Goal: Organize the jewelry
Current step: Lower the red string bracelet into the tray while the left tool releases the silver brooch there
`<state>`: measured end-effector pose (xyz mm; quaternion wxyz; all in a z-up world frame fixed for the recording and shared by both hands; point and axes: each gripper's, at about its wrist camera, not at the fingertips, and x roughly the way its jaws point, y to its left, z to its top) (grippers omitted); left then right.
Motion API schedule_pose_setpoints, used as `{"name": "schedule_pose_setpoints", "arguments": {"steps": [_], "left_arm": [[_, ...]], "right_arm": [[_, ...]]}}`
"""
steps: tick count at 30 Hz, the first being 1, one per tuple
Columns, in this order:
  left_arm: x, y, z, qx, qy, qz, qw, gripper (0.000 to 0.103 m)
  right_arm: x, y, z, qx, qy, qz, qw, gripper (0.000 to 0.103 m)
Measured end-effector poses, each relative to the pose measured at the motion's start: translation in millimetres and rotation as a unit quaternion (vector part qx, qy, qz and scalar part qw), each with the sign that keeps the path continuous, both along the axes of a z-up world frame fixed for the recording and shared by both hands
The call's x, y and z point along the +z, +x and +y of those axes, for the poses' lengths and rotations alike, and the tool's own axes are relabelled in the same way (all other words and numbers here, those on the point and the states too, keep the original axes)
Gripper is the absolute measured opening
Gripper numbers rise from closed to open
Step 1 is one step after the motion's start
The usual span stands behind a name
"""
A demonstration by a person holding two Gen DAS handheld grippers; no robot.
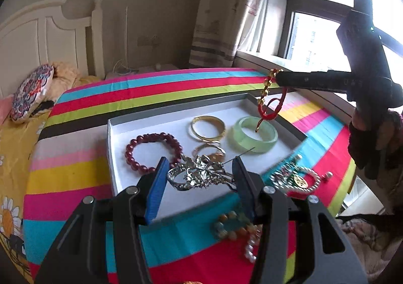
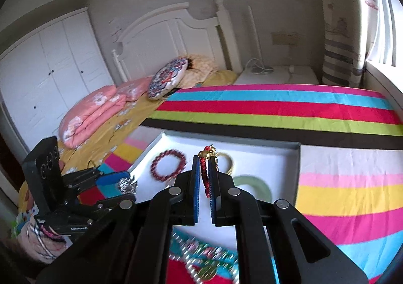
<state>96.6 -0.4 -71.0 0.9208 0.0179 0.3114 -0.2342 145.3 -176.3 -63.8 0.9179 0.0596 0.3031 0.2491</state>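
Right now the sorting looks about half done, with the right gripper [image 2: 204, 178] carrying a red braided cord bracelet with small gold charms [image 1: 270, 97], its blue pads pinched onto the cord so the loop dangles below the fingertips. Directly beneath that dangling loop sits a pale green jade bangle [image 1: 253, 135], already lying in the shallow white cardboard tray [image 1: 121, 148], with a pair of plain gold bangles [image 1: 207, 128] and a dark red beaded bracelet [image 1: 152, 151] further along from it. The left gripper [image 1: 200, 178] stands with its jaws wide apart around a tangled silver filigree ornament [image 1: 199, 174] near the tray's close edge; whether the pads touch it I cannot tell. Beyond its right finger, outside the tray on the striped cloth, lies a pearl strand with a gold pendant [image 1: 298, 179], not yet sorted. My guess is the cord bracelet wants setting down on bare tray floor rather than across the jade, so the hand should shift sideways before releasing.
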Motion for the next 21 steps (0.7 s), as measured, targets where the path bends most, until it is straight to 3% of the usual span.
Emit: {"name": "schedule_pose_setpoints", "arguments": {"steps": [12,20,21], "left_arm": [[-13,34,10,0.038,0.010,0.031,0.9988,0.051],[-21,41,9,0.047,0.030,0.055,0.9969,0.052],[-22,42,8,0.051,0.033,0.059,0.9964,0.058]], "right_arm": [[-15,65,-6,-0.030,0.048,0.037,0.998,0.008],[-55,87,-16,-0.096,-0.027,0.096,0.990,0.010],[-58,88,-20,-0.102,-0.024,0.103,0.989,0.011]]}}
